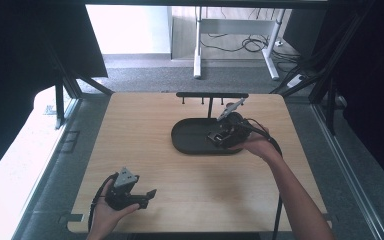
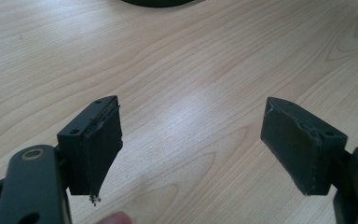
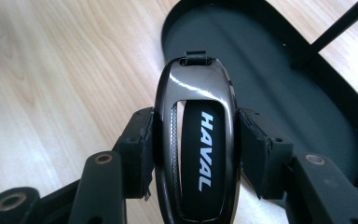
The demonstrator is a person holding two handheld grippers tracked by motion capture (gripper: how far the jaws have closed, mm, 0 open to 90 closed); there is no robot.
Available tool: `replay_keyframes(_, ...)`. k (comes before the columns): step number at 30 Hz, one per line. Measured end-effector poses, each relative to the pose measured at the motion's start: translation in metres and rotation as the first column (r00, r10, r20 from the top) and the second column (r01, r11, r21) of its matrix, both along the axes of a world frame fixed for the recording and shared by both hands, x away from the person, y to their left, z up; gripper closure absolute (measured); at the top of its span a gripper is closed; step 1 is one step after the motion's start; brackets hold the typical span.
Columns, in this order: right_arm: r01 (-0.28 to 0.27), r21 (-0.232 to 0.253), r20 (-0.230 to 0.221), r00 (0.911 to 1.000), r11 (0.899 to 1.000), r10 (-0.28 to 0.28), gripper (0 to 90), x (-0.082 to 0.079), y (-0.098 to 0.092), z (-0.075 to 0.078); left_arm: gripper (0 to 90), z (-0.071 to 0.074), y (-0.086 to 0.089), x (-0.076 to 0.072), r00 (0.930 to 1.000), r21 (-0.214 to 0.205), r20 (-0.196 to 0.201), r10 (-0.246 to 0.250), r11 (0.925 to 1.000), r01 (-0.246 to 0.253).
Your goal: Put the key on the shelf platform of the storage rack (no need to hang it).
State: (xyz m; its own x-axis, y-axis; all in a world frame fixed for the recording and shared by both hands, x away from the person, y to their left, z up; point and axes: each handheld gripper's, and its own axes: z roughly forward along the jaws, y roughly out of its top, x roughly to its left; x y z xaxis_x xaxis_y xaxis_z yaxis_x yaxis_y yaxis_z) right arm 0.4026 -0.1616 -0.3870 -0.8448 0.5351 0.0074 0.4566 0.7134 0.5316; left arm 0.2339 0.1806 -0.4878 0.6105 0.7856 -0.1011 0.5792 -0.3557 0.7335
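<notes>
Tool (right) clamps key fob above tray.

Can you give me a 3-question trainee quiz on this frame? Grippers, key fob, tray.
1. True or false: the left gripper is shut on the key fob.
2. Which thing sits behind the black oval tray, at the far side of the wooden table?
A. A black rack with hooks
B. A white bowl
C. A red box
3. Fill in: the word printed on the key fob in the right gripper is ____.

Key
1. False: its jaws stand wide apart over bare wood.
2. A: the black rack stands at the tray's far edge.
3. HAVAL.
</notes>
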Motion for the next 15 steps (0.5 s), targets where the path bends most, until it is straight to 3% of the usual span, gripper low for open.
replay_keyframes(15, 0.027, 0.0, -0.009, 0.9996, 1.0, -0.027, 49.7, 0.029, 0.001, -0.01, 20.7, 0.001, 0.002, 0.0, 1.0, 0.0, 0.001, -0.002, 1.0, 0.002)
